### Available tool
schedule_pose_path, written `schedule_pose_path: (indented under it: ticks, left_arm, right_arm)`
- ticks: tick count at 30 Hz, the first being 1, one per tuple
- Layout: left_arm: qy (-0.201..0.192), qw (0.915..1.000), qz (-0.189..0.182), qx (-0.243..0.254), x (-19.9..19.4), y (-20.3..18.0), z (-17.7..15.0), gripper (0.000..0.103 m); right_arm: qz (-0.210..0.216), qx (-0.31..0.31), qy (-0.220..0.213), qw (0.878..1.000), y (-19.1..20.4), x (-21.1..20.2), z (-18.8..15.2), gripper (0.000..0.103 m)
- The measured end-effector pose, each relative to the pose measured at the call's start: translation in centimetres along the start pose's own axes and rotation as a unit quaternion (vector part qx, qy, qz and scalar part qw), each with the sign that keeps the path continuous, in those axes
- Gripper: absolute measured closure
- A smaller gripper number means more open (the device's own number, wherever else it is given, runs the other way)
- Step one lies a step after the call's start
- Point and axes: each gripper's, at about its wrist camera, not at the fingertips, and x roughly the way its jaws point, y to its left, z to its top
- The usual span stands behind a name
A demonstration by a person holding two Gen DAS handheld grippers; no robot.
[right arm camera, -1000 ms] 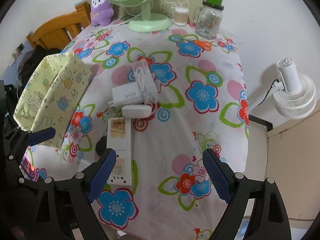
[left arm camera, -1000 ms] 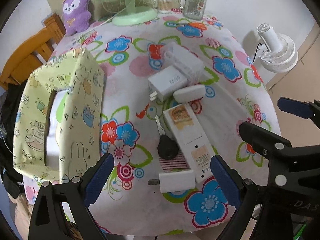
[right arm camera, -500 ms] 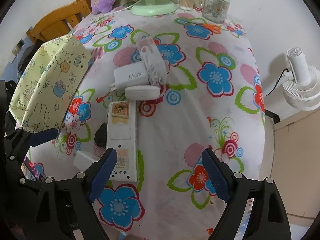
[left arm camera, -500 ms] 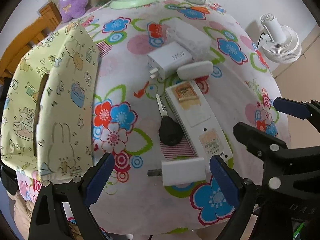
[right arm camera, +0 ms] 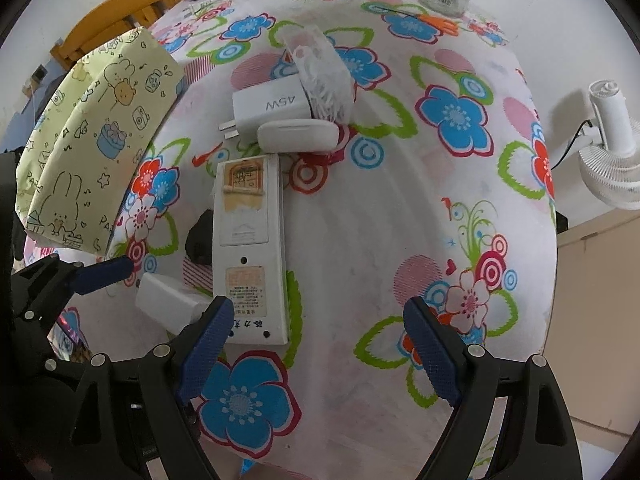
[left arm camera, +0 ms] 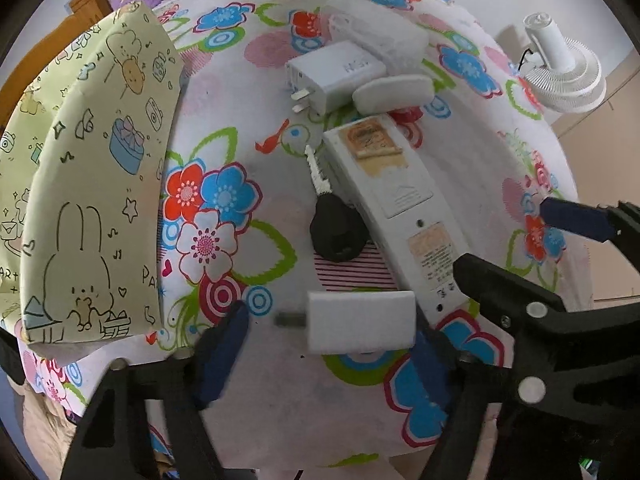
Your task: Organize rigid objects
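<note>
Left wrist view: the clear plastic box holds white bits; the yellow-green cartoon-print fabric bag hides its contents. On the flowered tablecloth lie two white chargers, the big one and a small one, one remote, one key. Since the earlier frame, the left gripper has dropped and just been closing around the small charger, one pad apart. The right gripper gapes wide, empty.
</note>
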Motion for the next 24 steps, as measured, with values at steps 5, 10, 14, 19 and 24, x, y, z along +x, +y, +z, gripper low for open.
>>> schedule_pose_path:
  ticks: [5, 10, 14, 19, 24]
  left_arm:
    - [0.003, 1.0000, -0.001, 0.004, 0.2, 0.6, -0.3, 0.040]
    - [-0.001, 0.9999, 0.001, 0.015, 0.1, 1.0, -0.6, 0.040]
    - [-0.001, 0.9997, -0.002, 0.023, 0.1, 1.7, -0.3, 0.040]
    - [-0.002, 0.9994, -0.001, 0.033, 0.1, 2.2, 0.3, 0.040]
    - [-0.002, 0.9991, -0.003, 0.042, 0.2, 2.8, 1.2, 0.040]
  right_arm:
    - [0.002, 0.003, 0.008, 1.000, 0.4, 0.6, 0.2, 0.014]
    - [0.005, 0.007, 0.018, 1.000, 1.1, 1.5, 0.5, 0.015]
    - [0.004, 0.012, 0.026, 1.000, 1.4, 2.1, 0.9, 0.015]
    - [0.005, 0.017, 0.029, 0.999, 2.1, 2.7, 1.6, 0.016]
    - [0.001, 0.022, 0.038, 0.999, 2.4, 3.5, 2.1, 0.018]
